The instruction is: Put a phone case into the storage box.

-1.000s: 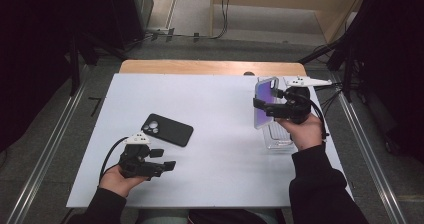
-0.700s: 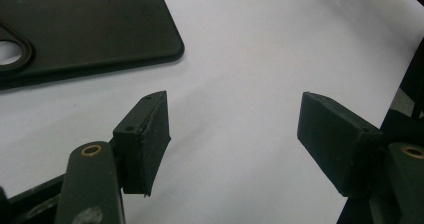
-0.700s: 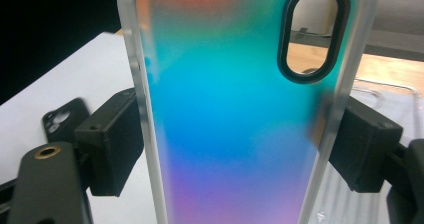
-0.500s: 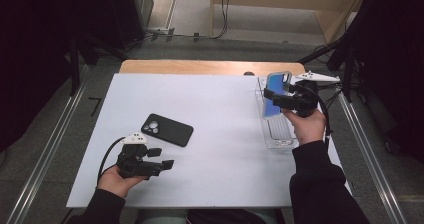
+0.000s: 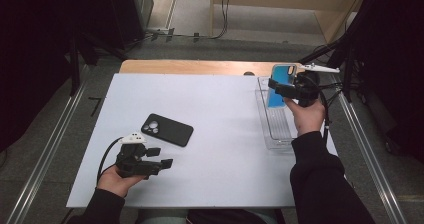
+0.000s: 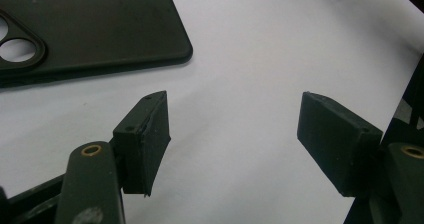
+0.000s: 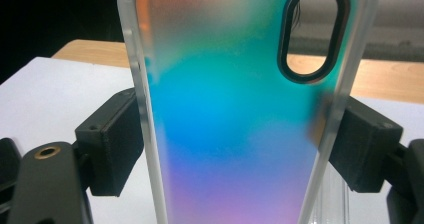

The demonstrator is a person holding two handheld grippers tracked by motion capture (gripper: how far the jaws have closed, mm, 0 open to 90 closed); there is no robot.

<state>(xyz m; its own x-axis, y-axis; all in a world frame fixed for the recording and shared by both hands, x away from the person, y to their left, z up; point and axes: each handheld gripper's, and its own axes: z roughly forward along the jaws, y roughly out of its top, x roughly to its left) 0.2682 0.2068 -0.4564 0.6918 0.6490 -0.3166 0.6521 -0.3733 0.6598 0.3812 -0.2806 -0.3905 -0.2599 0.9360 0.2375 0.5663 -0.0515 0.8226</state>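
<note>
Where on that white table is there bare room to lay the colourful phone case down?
The widest bare stretch of the white table lies between the black phone case and the clear tray. The far left part is bare too. It is tight at the right edge, where the right gripper holds the iridescent phone case over the tray.

The right hand-held gripper [image 5: 284,90] holds a blue phone case [image 5: 278,84] upright above a clear tray [image 5: 276,134] at the counter's [image 5: 220,109] right edge. The left hand-held gripper [image 5: 162,159] rests open near a black phone case [image 5: 167,129].

Left gripper [image 5: 161,158] low, jaws apart on nothing; right gripper [image 5: 281,87] raised, jaws clamped.
</note>
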